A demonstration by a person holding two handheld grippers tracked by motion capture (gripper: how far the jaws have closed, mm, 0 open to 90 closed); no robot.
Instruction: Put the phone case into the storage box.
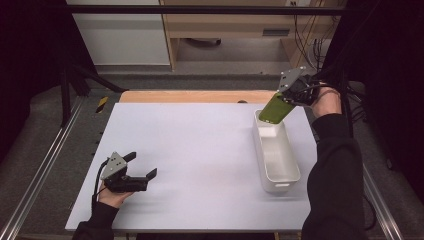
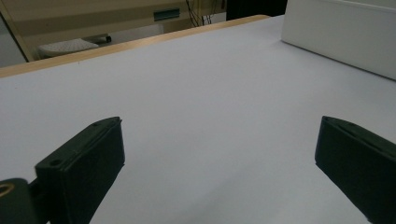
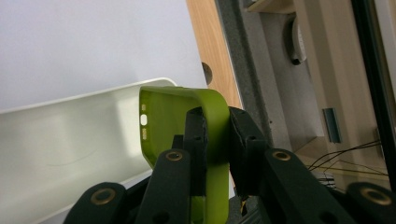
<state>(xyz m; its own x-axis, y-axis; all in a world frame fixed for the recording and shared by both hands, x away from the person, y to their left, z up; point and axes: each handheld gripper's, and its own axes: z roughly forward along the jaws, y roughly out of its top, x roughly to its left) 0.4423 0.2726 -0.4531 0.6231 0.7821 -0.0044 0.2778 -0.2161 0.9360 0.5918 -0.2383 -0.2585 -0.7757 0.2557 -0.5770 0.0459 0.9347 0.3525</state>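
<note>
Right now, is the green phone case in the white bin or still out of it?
Out. The green phone case hangs tilted above the white bin's far end, clamped in the right gripper.

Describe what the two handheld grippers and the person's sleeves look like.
Both the left gripper and the right gripper are black, each with two blocky jaws and a grey three-cornered plate on top. Brass-coloured rivets mark the linkage joints. Black cables trail from each. The person wears long black sleeves.

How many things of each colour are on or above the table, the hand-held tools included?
Green: 1, the phone case
White: 1, the long bin
Black: 2, the left tool and the right tool
Total: 4
</note>
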